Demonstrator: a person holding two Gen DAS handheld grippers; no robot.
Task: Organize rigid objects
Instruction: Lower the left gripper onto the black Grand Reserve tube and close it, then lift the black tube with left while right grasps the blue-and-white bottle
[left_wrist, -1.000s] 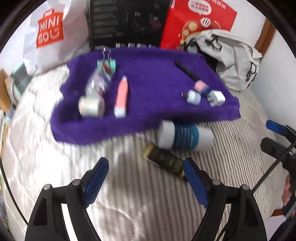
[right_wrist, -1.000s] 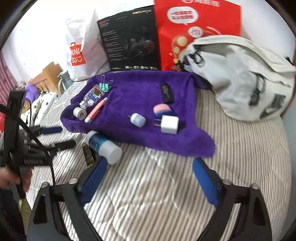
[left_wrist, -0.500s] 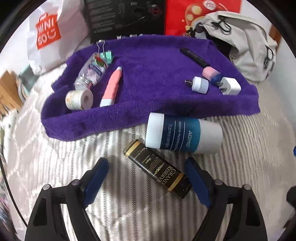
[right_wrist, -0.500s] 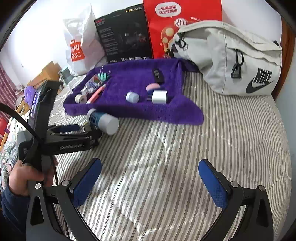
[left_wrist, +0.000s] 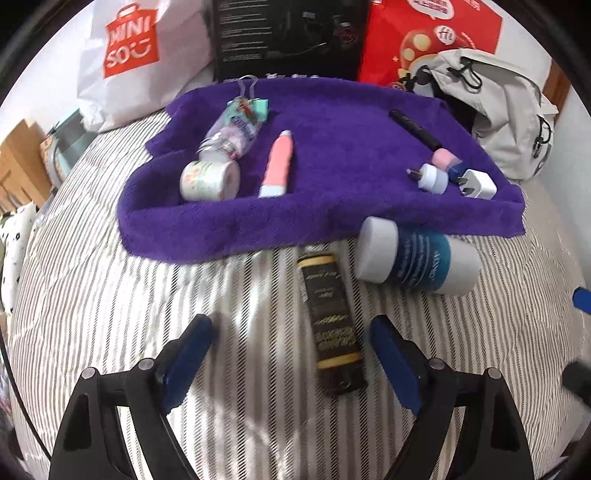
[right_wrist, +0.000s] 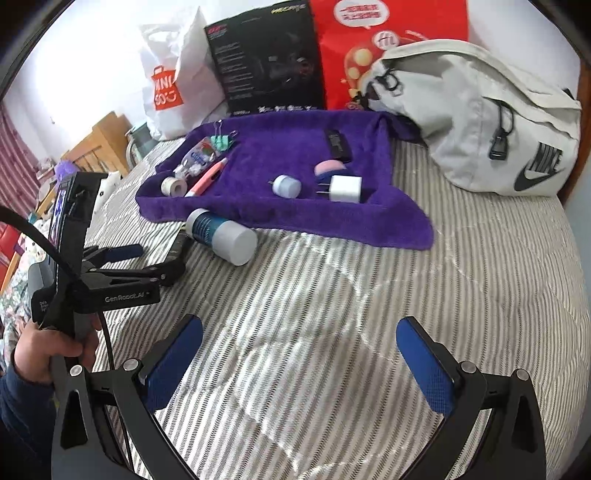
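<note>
A purple towel (left_wrist: 332, 125) on the striped bed holds a tape roll (left_wrist: 208, 180), a clear bottle (left_wrist: 232, 129), a pink pen (left_wrist: 277, 164), a black stick (left_wrist: 415, 129) and small chargers (left_wrist: 478, 184). A black-and-gold tube (left_wrist: 330, 321) and a blue-and-white bottle (left_wrist: 417, 260) lie on the bed in front of the towel. My left gripper (left_wrist: 290, 347) is open, its fingers either side of the tube's near end. My right gripper (right_wrist: 299, 354) is open and empty over bare bed. The blue-and-white bottle (right_wrist: 221, 236) and the towel (right_wrist: 288, 162) also show in the right wrist view.
A white shopping bag (left_wrist: 129, 62), a black box (left_wrist: 284, 33) and a red bag (left_wrist: 428, 33) stand behind the towel. A grey Nike bag (right_wrist: 480, 118) lies at the right. Wooden furniture (right_wrist: 96, 147) stands beyond the bed's left edge.
My left gripper has moved forward and swung, so the black-and-gold tube now lies lengthwise between its fingers. My right gripper has drawn back from the towel.
</note>
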